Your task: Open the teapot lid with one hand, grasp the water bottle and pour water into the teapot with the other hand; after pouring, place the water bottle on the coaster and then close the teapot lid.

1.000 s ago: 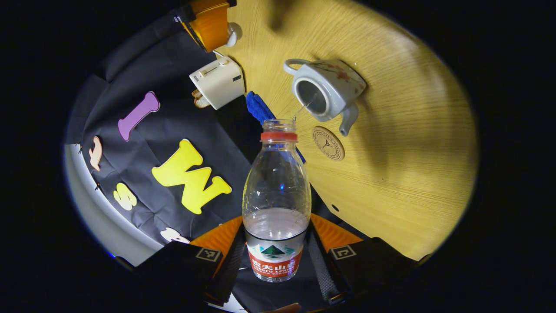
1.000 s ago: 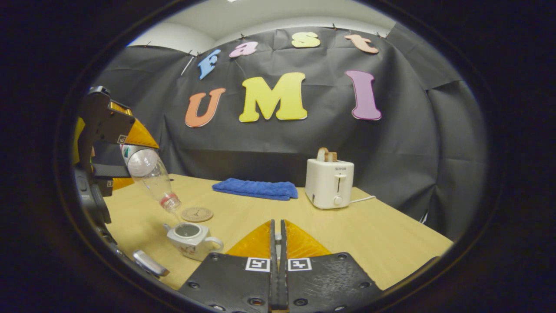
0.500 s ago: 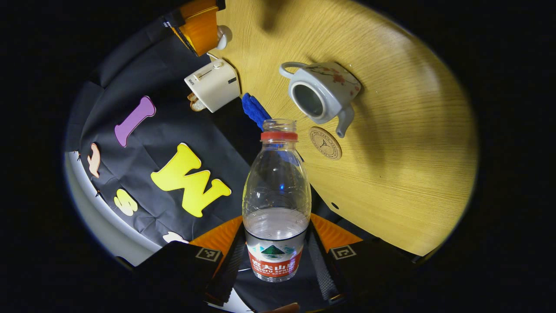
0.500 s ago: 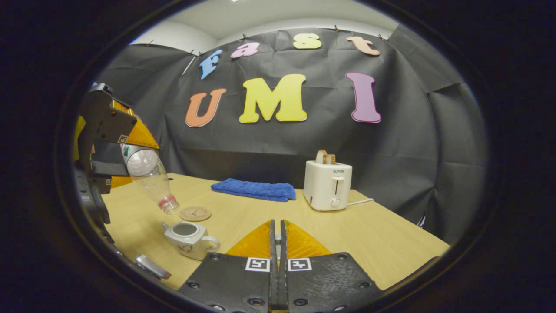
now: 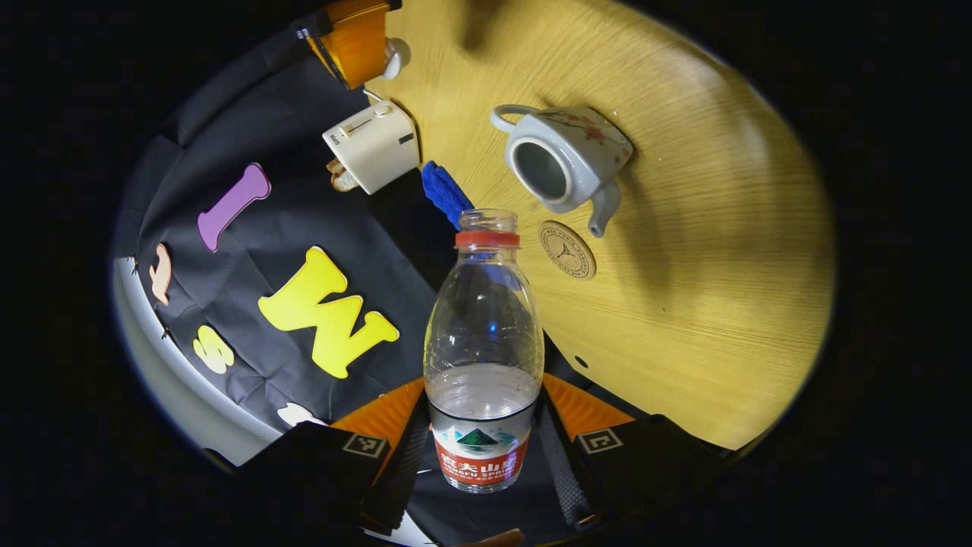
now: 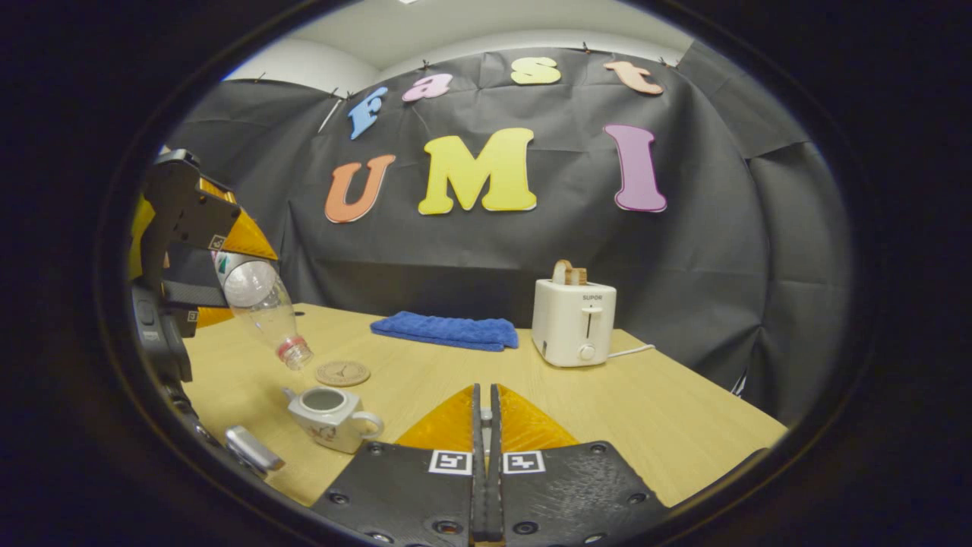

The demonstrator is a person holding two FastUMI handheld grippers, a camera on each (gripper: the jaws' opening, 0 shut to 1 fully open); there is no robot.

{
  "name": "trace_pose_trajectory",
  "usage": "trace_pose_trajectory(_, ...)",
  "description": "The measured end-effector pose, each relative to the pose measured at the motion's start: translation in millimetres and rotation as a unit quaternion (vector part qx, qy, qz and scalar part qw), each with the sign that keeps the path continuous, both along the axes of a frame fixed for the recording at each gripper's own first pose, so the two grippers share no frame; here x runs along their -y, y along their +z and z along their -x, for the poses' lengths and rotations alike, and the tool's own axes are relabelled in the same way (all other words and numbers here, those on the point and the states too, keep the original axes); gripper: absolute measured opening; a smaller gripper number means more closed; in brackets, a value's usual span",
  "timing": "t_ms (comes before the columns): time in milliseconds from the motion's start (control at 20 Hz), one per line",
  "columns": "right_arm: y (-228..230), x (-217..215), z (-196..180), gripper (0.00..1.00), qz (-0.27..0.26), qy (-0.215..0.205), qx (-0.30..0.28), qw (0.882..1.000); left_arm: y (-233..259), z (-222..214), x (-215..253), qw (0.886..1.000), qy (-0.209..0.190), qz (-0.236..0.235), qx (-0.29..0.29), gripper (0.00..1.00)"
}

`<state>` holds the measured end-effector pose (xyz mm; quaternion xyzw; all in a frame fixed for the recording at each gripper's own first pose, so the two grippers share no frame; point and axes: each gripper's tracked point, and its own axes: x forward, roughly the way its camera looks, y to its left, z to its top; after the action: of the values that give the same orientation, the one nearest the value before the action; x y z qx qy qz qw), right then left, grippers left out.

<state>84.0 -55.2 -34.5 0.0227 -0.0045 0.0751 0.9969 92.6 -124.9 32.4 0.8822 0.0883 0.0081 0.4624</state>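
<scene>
A pale wooden table (image 5: 683, 251) is backed by black cloth. In the left gripper view, the left gripper (image 5: 486, 456) is seen clenched on the lower body of the water bottle (image 5: 484, 349), which is uncapped and tilted mouth-first toward the tabletop. Beyond the mouth the teapot (image 5: 566, 159) stands open, with the round coaster (image 5: 567, 249) just beside its spout. No stream is seen between mouth and pot, so the pour is judged finished. The bottle should next be brought upright before it is carried across, then lowered squarely onto the coaster, clear of the spout, and released only once it stands steady.

In the right gripper view, the right gripper (image 6: 486, 456) is seen with its fingers pressed together; whether something thin is pinched there cannot be told from this view. A small white knobbed piece (image 5: 393, 57), likely the lid, is seen at that gripper's tip in the left gripper view alone. The bottle's tilt above the table is shown sidelong here, the pot's dark opening more plainly in the other. A toaster (image 6: 574, 320) and a blue cloth (image 6: 446, 331) stand well apart behind.
</scene>
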Motion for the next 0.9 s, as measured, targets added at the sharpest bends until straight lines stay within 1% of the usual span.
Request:
trace_pose_trajectory(100, 1.3, 4.2, 0.8, 0.00, -0.010, 0.000, -0.001, 1.000, -0.2, -4.2, -10.2, 0.998, 0.008, 0.061, -0.005, 0.76)
trace_pose_trajectory(150, 1.9, 7.0, 0.2, 0.00, -0.013, -0.002, 0.000, 1.000, 1.2, -6.7, -14.1, 0.995, 0.010, 0.096, -0.006, 0.76)
trace_pose_trajectory(300, 2.1, 14.8, -0.7, 0.00, -0.017, -0.010, -0.002, 1.000, 15.0, -19.4, -17.9, 0.983, 0.002, 0.181, 0.008, 0.76)
trace_pose_trajectory(500, -2.4, 16.3, -2.0, 0.00, -0.017, -0.013, -0.008, 1.000, 27.3, -38.2, -29.0, 0.951, 0.012, 0.310, 0.022, 0.76)
trace_pose_trajectory(600, -3.6, 14.4, -3.0, 0.00, -0.016, -0.012, -0.010, 1.000, 36.7, -49.9, -32.8, 0.928, 0.010, 0.371, 0.043, 0.76)
trace_pose_trajectory(700, -4.4, 12.6, -3.6, 0.00, -0.014, -0.011, -0.011, 1.000, 44.6, -59.3, -30.5, 0.898, 0.000, 0.436, 0.064, 0.76)
trace_pose_trajectory(750, -5.8, 12.4, -4.2, 0.00, -0.012, -0.011, -0.012, 1.000, 46.1, -64.6, -29.7, 0.880, -0.007, 0.469, 0.072, 0.76)
trace_pose_trajectory(800, -6.4, 11.9, -3.9, 0.00, -0.011, -0.011, -0.012, 1.000, 44.7, -69.5, -29.3, 0.860, -0.008, 0.504, 0.079, 0.76)
trace_pose_trajectory(900, -6.8, 10.8, -4.3, 0.00, -0.010, -0.011, -0.013, 1.000, 42.2, -79.6, -29.3, 0.813, -0.011, 0.576, 0.089, 0.76)
